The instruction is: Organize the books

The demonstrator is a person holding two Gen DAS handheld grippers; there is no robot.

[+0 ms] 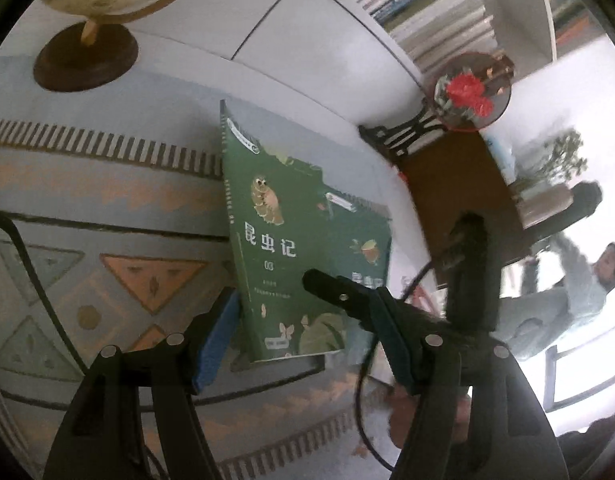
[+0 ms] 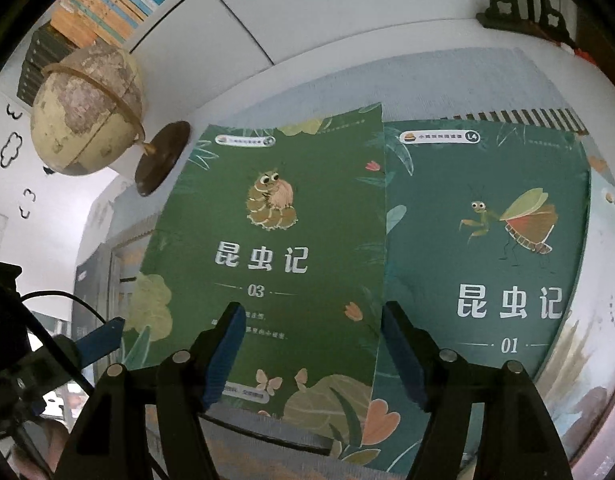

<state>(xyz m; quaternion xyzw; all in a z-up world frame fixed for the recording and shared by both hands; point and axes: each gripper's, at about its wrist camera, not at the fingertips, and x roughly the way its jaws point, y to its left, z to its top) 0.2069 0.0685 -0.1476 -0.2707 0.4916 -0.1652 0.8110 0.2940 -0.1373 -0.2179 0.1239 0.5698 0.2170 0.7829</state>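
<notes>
A green book numbered 03 (image 1: 279,248) (image 2: 275,240) with a caterpillar on its cover lies on the patterned cloth, overlapping a teal book numbered 01 (image 2: 487,248) with a mantis on its cover. My left gripper (image 1: 303,324) is open, its blue left pad (image 1: 215,344) at the 03 book's left edge and its right finger over the cover. My right gripper (image 2: 311,344) is open around the 03 book's lower right part, with the right pad (image 2: 403,356) by the book's right edge. The left gripper's blue fingertip (image 2: 101,340) shows at the left of the right wrist view.
A globe (image 2: 87,116) on a dark wooden base (image 1: 87,58) stands at the back left. A shelf of books (image 1: 423,12) is behind. A round red-flower ornament (image 1: 471,92) on a black stand sits at the right, beside a brown board (image 1: 459,196). A person (image 1: 587,280) is far right.
</notes>
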